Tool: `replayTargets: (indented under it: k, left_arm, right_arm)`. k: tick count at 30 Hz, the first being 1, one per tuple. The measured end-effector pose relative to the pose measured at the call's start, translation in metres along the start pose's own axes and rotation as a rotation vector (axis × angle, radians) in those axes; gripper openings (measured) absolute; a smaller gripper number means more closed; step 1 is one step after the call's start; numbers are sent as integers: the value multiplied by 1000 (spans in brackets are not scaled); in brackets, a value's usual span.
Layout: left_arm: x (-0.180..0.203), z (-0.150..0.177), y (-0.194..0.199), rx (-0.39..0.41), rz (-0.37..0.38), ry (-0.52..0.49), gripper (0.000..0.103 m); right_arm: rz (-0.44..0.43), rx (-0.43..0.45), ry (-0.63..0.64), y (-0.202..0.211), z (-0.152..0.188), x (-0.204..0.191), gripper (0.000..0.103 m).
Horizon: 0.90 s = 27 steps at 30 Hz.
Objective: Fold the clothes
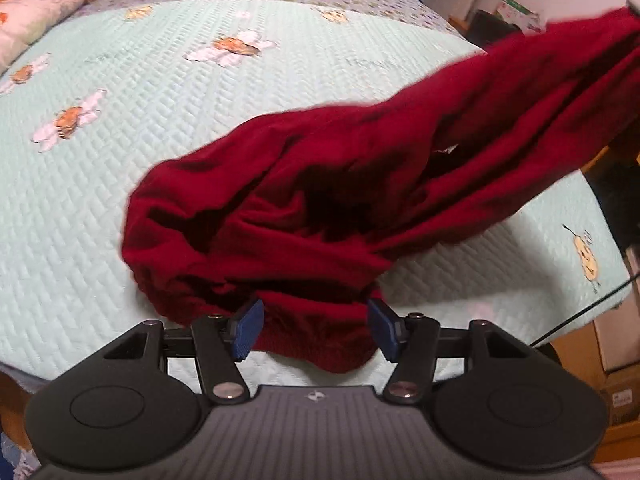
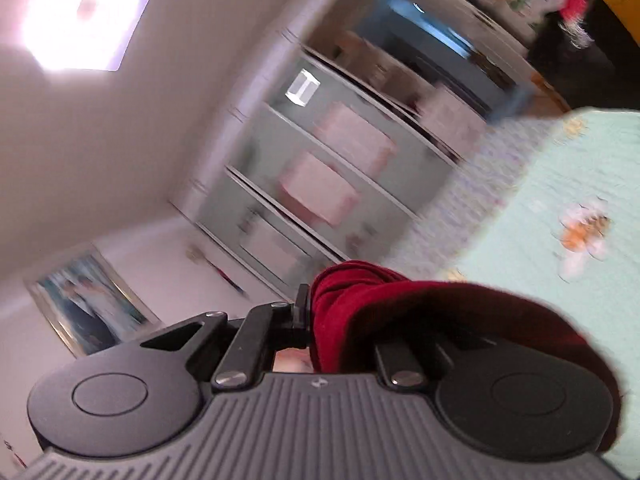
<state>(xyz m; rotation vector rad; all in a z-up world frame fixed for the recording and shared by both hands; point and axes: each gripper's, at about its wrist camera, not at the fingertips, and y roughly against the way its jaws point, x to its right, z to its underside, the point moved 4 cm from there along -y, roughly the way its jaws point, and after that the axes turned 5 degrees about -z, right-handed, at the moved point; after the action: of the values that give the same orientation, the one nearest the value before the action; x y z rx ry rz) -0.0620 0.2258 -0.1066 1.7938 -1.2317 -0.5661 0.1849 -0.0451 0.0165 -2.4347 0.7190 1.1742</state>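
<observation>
Left gripper [image 1: 316,330]: black linkage arms, silver screws, blue ribbed pads [image 1: 249,330], grey ridged housing, round black discs each side; right gripper [image 2: 340,320]: same black-grey build, silver screws.

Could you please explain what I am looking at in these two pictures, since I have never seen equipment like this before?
These come from small cameras mounted on two handheld grippers, one in each of a person's hands; no robot arm is involved. Each camera looks forward along its gripper's two fingers.

The left wrist view looks down on a bed with a pale green quilted bedspread printed with bees. The left gripper, with blue pads, has a bunched edge of a dark red garment between its fingers. The cloth stretches up and away to the right.

The right wrist view is blurred and tilted, showing a wardrobe and a ceiling light. The right gripper is shut on the garment's other end.
</observation>
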Motion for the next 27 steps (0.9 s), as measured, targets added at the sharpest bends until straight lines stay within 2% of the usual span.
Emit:
replayTargets:
  k: [3, 9, 14, 17, 19, 20, 21, 22, 25, 27]
  left_arm:
    - [14, -7, -5, 30, -31, -96, 60]
    - [36, -35, -15, 115, -46, -261, 60]
    - [63, -51, -52, 97, -38, -413, 60]
    - [73, -57, -73, 71, -75, -441, 60]
    - [78, -58, -83, 42, -44, -443, 60]
    - [79, -59, -89, 25, -34, -434, 53]
    - [78, -61, -96, 9, -34, -415, 15]
    - [75, -64, -98, 4, -37, -386, 6]
    - [64, -73, -95, 31, -31, -276, 6]
    - [58, -85, -78, 98, -43, -226, 6]
  right_arm:
    - [63, -47, -10, 9, 15, 19, 9]
    - [132, -44, -84, 39, 32, 49, 11]
    - [100, -20, -165, 69, 35, 48, 12]
    - [79, -19, -175, 80, 33, 45, 12]
    - [65, -18, -181, 87, 33, 44, 12]
    - [60, -19, -182, 91, 33, 43, 12]
    - [59, -21, -178, 95, 34, 42, 13]
    - [61, -24, -171, 97, 36, 41, 14]
    - [92, -26, -139, 98, 40, 43, 16]
    - [132, -32, -118, 100, 46, 49, 16]
